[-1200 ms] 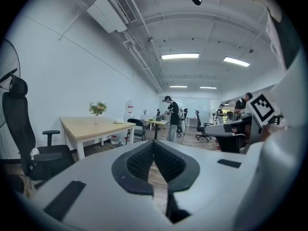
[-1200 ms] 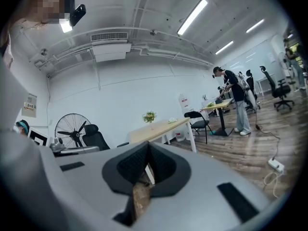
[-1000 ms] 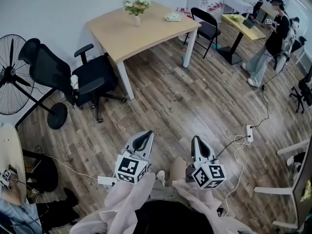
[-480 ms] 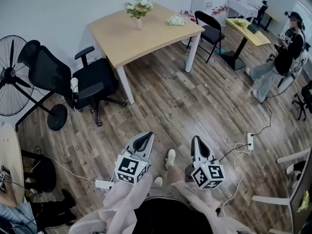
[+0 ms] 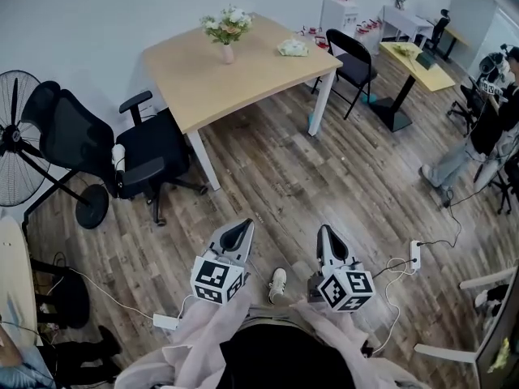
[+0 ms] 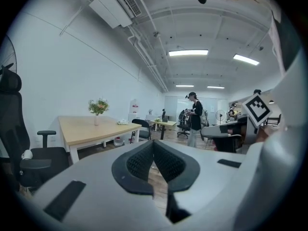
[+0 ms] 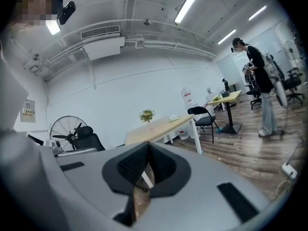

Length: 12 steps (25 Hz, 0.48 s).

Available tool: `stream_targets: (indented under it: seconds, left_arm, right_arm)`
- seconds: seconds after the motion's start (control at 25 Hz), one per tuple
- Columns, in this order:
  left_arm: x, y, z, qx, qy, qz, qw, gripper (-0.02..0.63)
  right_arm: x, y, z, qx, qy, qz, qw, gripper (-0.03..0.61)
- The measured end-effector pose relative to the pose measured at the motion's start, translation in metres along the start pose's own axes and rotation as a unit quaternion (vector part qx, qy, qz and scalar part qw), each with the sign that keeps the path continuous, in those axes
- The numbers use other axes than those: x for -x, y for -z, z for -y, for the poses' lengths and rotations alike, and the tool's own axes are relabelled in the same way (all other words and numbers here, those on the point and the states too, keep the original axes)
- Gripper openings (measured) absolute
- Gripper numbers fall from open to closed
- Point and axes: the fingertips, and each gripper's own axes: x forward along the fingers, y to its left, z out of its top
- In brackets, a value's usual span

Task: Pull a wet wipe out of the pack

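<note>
Two tongs pressed together, nothing between: left tongs [image 5: 240,227], right tongs [image 5: 327,233], both above wood floor [image 5: 340,168]. Wipe pack [image 5: 292,49] on far counter [image 5: 203,71], flower vase [image 5: 228,31] also there.

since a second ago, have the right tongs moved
Yes. The right tongs moved forward, toward the wooden table: the power strip on the floor, earlier just ahead of their tips, now lies back beside their body.

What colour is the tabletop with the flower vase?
Light wood tabletop, white legs; clearest in the head view.
</note>
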Motion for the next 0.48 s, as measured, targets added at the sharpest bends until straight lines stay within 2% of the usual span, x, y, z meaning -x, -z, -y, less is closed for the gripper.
stream_targets:
  seconds: [0.48]
  left_arm:
    - [-0.08, -0.003, -0.032, 0.017, -0.023, -0.009, 0.9996, 0.011]
  right_arm:
    - [-0.079, -0.013, 0.044, 0.015, -0.007, -0.025, 1.0, 0.011]
